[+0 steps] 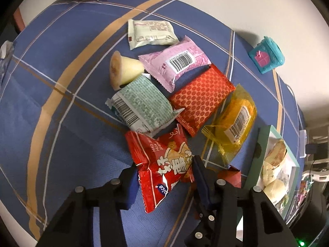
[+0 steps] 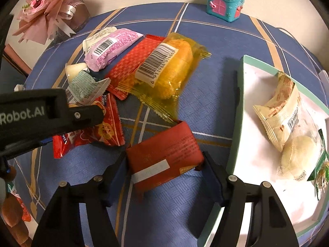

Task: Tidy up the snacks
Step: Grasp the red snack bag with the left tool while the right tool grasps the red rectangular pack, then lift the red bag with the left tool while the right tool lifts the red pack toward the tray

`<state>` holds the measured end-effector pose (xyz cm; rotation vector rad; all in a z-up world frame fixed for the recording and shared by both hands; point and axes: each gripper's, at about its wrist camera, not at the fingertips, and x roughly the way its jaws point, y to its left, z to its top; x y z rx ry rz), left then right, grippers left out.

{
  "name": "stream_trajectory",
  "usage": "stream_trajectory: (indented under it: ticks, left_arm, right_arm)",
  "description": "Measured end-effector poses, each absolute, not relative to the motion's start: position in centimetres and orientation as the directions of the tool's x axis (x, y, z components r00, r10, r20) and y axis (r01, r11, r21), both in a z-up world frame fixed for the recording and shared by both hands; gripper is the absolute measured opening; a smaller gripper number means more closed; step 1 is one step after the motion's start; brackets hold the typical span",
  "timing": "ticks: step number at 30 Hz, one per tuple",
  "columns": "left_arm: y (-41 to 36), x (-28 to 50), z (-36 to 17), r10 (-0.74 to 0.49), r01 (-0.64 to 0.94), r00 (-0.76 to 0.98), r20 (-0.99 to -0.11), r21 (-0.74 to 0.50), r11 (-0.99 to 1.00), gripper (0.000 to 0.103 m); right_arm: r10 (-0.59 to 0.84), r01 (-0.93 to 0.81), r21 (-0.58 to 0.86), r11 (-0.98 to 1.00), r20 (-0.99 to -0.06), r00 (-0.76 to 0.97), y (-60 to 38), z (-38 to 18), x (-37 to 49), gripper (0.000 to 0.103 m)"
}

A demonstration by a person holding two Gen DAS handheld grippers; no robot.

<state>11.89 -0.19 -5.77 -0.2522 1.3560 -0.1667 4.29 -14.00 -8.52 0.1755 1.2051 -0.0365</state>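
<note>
The snacks are only partly sorted: the white-lined box with a mint-green rim (image 2: 242, 76) at the right of the table holds what looks like 2 or 3 pale wrapped items (image 2: 283, 111), while most of the pile lies loose on the blue plaid tablecloth (image 2: 216, 47). Left outside, as far as both views show, are a cream packet (image 1: 150, 32), a pink packet (image 1: 176, 61), a small jelly cup (image 1: 123, 69) lying on its side, a green-patterned packet (image 1: 141, 105), an orange-red patterned packet (image 1: 200, 98), a clear yellow packet (image 1: 234, 121), a glossy red bag (image 1: 162, 164) and a dark red paper-wrapped block (image 2: 164, 154); so by my count about 8 pieces are yet to go, and the job seems less than half done. The dark red paper-wrapped block sits between the fingers of the right gripper (image 2: 164, 168), whose blue pads touch its 2 ends, so it appears pinched, just beside the box's near wall and close to a drop-in. The glossy red bag lies between the fingers of the left gripper (image 1: 164, 177), which are spread around its crumpled lower half; whether they are truly pressing it I cannot tell. A teal toy house (image 2: 225, 2) and a pink bouquet (image 2: 49, 6) stand at the table's far edge, well apart from the pile.
</note>
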Motion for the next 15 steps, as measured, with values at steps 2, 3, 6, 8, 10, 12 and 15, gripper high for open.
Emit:
stream_trajectory:
  ticks: [2, 3, 6, 8, 10, 12, 15]
  left_arm:
    - [0.3, 12.0, -5.3, -0.261, -0.028, 0.222, -0.94, -0.273, 0.961, 0.05]
    - [0.3, 11.9, -4.7, -0.259, -0.03, 0.235, -0.937, -0.274, 0.961, 0.05]
    - [0.3, 11.7, -3.5, -0.265, -0.031, 0.266, -0.927, -0.283, 0.959, 0.05]
    - [0.1, 11.5, -2.5, -0.27, -0.025, 0.288, -0.919, -0.289, 0.957, 0.05]
    - [-0.1, 11.2, -1.7, -0.273, -0.018, 0.306, -0.912, -0.293, 0.956, 0.05]
    - [-0.2, 11.0, -0.9, -0.275, -0.011, 0.323, -0.905, -0.294, 0.956, 0.05]
    - [-0.4, 10.8, 0.2, -0.278, -0.003, 0.347, -0.896, -0.297, 0.955, 0.05]
  right_arm:
    - [0.079, 0.13, 0.135, 0.982, -0.929, 0.362, -14.5, -8.2, 4.2, 0.07]
    - [0.085, 0.132, 0.142, 0.981, -0.927, 0.366, -14.8, -8.0, 4.2, 0.07]
    - [0.082, 0.134, 0.144, 0.98, -0.918, 0.389, -15.1, -7.1, 4.3, 0.07]
    - [0.087, 0.135, 0.154, 0.979, -0.911, 0.403, -15.5, -6.3, 3.9, 0.07]
    - [0.089, 0.136, 0.16, 0.978, -0.904, 0.419, -15.9, -5.5, 3.6, 0.07]
    - [0.077, 0.135, 0.15, 0.979, -0.896, 0.437, -15.7, -4.5, 3.1, 0.07]
    - [0.065, 0.14, 0.144, 0.98, -0.888, 0.456, -15.8, -3.5, 2.6, 0.07]
